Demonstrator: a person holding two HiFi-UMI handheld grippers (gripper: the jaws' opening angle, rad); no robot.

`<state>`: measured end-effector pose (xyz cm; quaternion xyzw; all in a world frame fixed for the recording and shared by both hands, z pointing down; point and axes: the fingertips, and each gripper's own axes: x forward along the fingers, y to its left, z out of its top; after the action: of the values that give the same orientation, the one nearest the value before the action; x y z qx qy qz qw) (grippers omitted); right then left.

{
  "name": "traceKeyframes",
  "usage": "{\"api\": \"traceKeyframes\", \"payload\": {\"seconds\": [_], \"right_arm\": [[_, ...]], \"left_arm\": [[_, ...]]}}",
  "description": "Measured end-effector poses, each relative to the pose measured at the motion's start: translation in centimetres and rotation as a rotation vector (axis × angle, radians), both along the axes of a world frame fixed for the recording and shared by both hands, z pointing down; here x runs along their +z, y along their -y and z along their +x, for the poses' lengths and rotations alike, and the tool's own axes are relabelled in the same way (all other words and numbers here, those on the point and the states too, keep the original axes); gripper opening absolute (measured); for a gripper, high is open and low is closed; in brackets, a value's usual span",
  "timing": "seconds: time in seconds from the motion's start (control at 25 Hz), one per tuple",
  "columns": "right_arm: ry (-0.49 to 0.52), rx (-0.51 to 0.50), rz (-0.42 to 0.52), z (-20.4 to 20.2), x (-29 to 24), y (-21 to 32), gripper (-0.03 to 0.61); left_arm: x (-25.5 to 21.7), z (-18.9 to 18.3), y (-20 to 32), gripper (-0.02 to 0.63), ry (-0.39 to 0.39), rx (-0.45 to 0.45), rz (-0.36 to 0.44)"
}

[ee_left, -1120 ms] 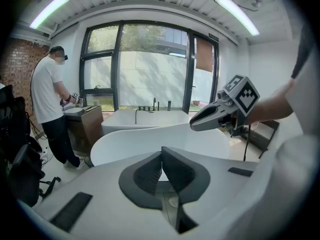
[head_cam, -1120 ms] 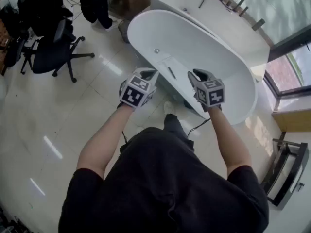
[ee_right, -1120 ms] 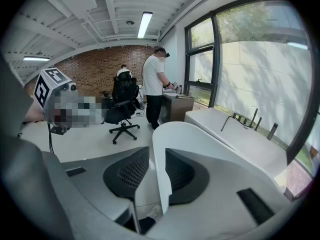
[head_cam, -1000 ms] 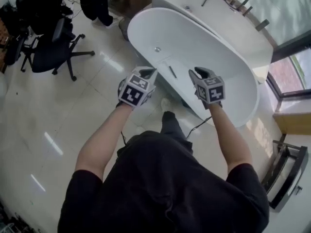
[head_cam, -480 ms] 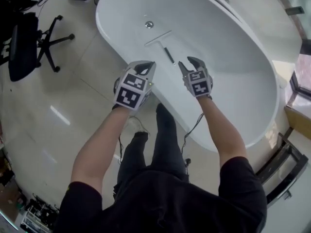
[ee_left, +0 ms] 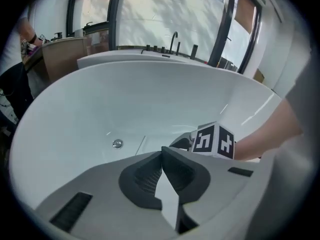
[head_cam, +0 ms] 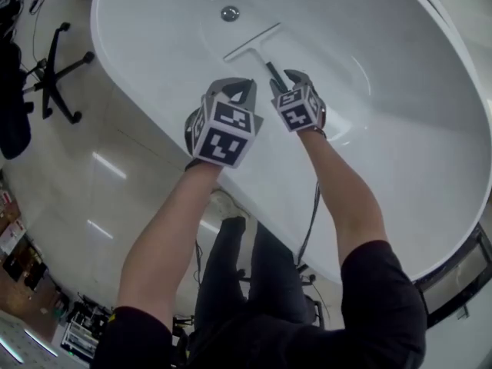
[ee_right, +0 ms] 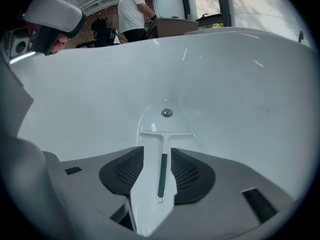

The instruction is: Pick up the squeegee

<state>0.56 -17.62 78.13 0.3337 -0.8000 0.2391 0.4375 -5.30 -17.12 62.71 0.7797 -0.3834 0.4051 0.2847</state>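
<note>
A white T-shaped squeegee [head_cam: 256, 44] with a dark green grip [ee_right: 161, 176] lies on the floor of the white bathtub [head_cam: 400, 129], its blade toward the drain [head_cam: 229, 12]. My right gripper [ee_right: 157, 150] is open and low in the tub, with the squeegee's handle lying between its jaws and nothing clamped. In the head view the right gripper [head_cam: 284, 81] sits over the handle's end. My left gripper [head_cam: 234, 89] hovers just left of it above the tub floor. In the left gripper view the left gripper [ee_left: 161, 151] is shut and holds nothing, and the right gripper's marker cube [ee_left: 215, 140] shows beyond it.
The tub's near rim [head_cam: 154, 137] runs under my forearms. An office chair base [head_cam: 58, 71] stands on the tiled floor at the left. A second tub with a black faucet [ee_left: 172, 39] sits by the windows. A person in a white shirt [ee_right: 132, 14] stands far off.
Both grippers have gone forward over the rim and down into the tub. The right gripper now straddles the squeegee handle; the left has come up beside it.
</note>
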Motion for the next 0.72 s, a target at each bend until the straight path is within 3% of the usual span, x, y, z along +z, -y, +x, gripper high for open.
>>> {"api": "traceKeyframes", "payload": {"seconds": [0.2, 0.52, 0.72], "right_arm": [[-0.049, -0.036, -0.032, -1.6, 7.4, 1.5, 0.176], [-0.057, -0.020, -0.114, -2.0, 16.8, 1.7, 0.175], [-0.071, -0.006, -0.123, -1.8, 18.7, 1.2, 0.175]], "left_arm": [[7.9, 1.1, 0.3, 0.000, 0.026, 0.013, -0.154], [13.3, 0.2, 2.3, 0.000, 0.100, -0.080, -0.177], [13.6, -0.3, 2.1, 0.000, 0.112, -0.089, -0.169]]}}
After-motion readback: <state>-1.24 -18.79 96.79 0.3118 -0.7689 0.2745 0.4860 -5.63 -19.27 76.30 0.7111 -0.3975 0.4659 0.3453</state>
